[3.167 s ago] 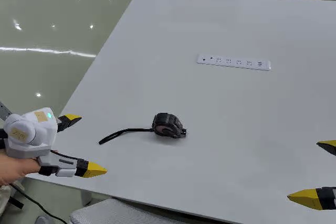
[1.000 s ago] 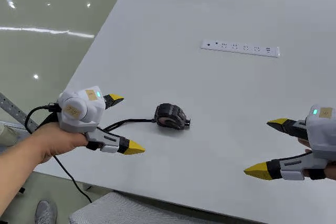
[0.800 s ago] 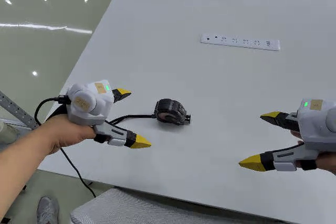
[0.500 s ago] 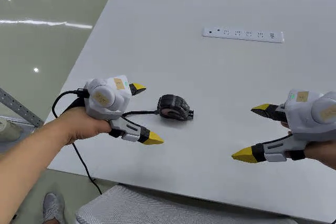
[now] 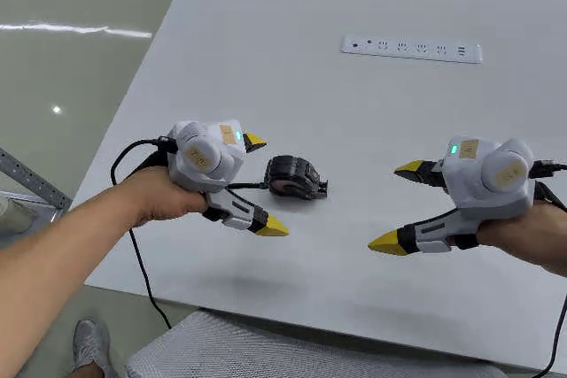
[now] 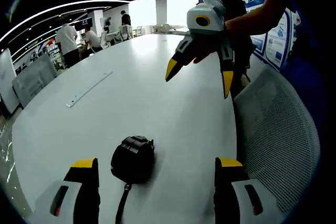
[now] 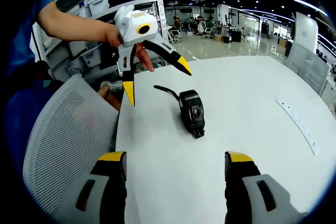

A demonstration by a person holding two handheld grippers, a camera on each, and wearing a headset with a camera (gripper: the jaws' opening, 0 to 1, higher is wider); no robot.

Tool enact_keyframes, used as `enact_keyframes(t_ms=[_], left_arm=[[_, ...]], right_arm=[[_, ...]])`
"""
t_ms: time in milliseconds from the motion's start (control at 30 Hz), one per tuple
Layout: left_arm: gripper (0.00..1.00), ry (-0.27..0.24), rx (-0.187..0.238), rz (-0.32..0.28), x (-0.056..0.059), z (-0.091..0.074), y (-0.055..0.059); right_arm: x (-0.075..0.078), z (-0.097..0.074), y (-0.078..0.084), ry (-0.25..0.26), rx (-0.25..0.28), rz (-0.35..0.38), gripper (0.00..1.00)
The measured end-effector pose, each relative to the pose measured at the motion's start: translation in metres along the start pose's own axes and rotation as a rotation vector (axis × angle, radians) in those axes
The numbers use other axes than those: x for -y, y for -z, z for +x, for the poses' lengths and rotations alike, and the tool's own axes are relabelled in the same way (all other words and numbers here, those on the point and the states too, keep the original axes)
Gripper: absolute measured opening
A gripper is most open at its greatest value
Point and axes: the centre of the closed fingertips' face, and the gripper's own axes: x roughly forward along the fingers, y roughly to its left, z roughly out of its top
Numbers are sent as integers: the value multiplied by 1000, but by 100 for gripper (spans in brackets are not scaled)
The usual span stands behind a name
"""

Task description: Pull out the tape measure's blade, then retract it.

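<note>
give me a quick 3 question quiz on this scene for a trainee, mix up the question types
1. True or false: the tape measure has its blade pulled out across the table.
2. The left tool and the right tool point at each other over the tape measure. Which is nearer to it? A) left B) right C) both touch it
3. Fill in: both tools' jaws stand ____.

Key: 1 false, the blade is inside the case. 2 A. 3 open.
</note>
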Motion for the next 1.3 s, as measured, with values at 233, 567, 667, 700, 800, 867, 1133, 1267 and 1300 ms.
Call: enact_keyframes(t_ms=[233,567,667,700,800,867,1133,1267,1300], left_arm=[[85,16,-17,29,-6,10,-1],[81,55,-45,77,-11,26,1],[79,58,-55,94,-14,30,2],[78,58,-57,100,-15,31,2],[77,59,-63,104,-20,35,3],[76,65,-67,101,-21,39,4],[73,81,-89,133,-24,54,8],[70,77,-105,166,-26,58,9],[69,77,-105,167,-26,58,8]], right_arm=[[3,19,-4,-24,-17,-46,69],[10,47,-6,-51,-41,-109,57],[13,56,-3,-56,-57,-122,54],[15,58,-1,-54,-65,-132,53],[18,66,0,-48,-77,-152,50],[21,71,2,-34,-100,-187,50],[28,92,7,-41,-109,-213,42],[35,101,7,-35,-111,-204,41],[37,103,7,-35,-112,-203,40]])
